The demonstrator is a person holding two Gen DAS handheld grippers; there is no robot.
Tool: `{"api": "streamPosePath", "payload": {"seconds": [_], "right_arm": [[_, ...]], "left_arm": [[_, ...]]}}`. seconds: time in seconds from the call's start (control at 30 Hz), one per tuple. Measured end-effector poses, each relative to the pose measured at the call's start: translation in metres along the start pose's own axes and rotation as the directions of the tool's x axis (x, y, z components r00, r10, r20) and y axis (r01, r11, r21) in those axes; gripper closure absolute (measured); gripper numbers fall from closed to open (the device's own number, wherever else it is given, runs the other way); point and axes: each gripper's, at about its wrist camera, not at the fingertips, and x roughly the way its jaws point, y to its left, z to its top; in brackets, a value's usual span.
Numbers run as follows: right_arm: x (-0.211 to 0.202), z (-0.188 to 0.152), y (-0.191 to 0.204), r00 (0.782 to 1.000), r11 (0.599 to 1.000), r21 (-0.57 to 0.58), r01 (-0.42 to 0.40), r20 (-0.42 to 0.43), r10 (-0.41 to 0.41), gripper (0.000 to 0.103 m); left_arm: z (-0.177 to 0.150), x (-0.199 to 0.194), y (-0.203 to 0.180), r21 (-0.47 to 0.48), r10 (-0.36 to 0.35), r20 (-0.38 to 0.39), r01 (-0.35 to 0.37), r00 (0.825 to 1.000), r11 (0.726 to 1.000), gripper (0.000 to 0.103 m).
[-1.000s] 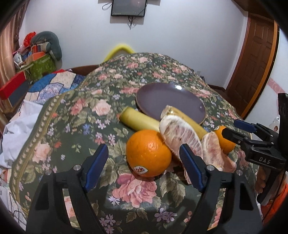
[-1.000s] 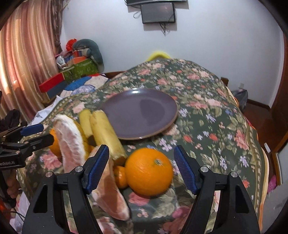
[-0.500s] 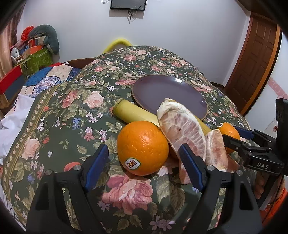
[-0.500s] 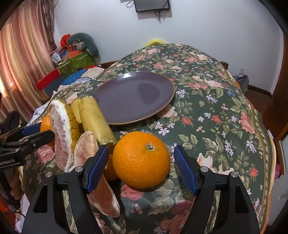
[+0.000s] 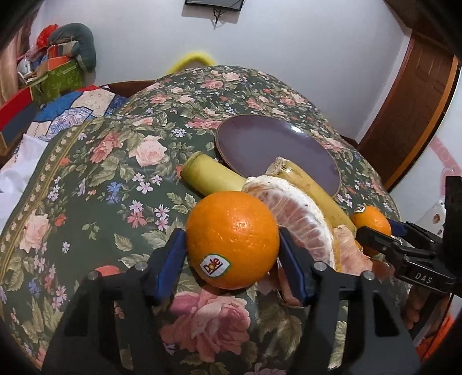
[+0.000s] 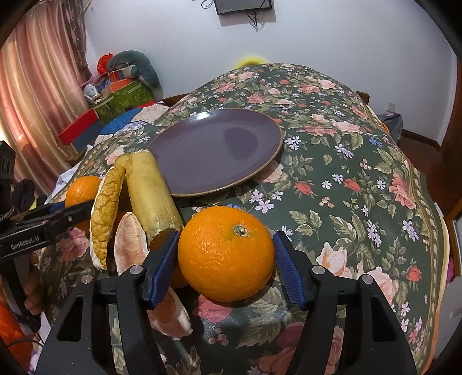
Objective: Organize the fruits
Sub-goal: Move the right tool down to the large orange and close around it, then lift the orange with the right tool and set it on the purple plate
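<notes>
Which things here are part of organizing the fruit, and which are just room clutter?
Job: Dole orange, second orange, pomelo pieces, yellow stalks, plate.
Lying about: boxes, curtain, wall screen, door.

Orange oranges, a purple plate — on a dark green tablecloth patterned with pink roses.

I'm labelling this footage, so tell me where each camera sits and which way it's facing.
Left wrist: on the left tool, looking down along its fingers at the stickered orange; its jaws, just closing, grip it; right tool at right edge.
Right wrist: on the right tool, facing the stem-up orange, jaws just closing onto it; left tool at left edge.
Shared: plate, both oranges.
</notes>
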Motion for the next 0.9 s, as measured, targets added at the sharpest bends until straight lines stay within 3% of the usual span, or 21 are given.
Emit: {"api": "streamPosePath", "payload": {"seconds": [0.2, 0.37, 0.67, 0.9], "right_arm": [[-0.004, 0.0, -0.001, 1.0, 1.0, 0.018, -0.006, 0.005, 0.006, 0.042], [-0.014, 0.005, 0.0, 0.999, 1.0, 0.016, 0.001, 0.036, -0.002, 0.042], [-0.04, 0.032, 0.0, 0.99, 1.0, 0.006, 0.019, 0.138, -0.019, 0.043], [-0.053, 0.058, -0.001, 0.974, 1.0, 0.004, 0.029, 0.224, -0.03, 0.042]], "left_arm": [[0.002, -0.006, 0.001, -0.008, 0.001, 0.0, -0.001, 1.0, 1.0, 0.04], [0.008, -0.023, 0.0, 0.002, 0.016, 0.043, -0.016, 0.999, 1.0, 0.04], [0.039, -0.049, -0.014, 0.035, -0.003, 0.134, -0.002, 0.991, 0.999, 0.04], [0.061, -0.044, -0.028, 0.065, -0.016, 0.163, 0.005, 0.986, 0.998, 0.04]]}}
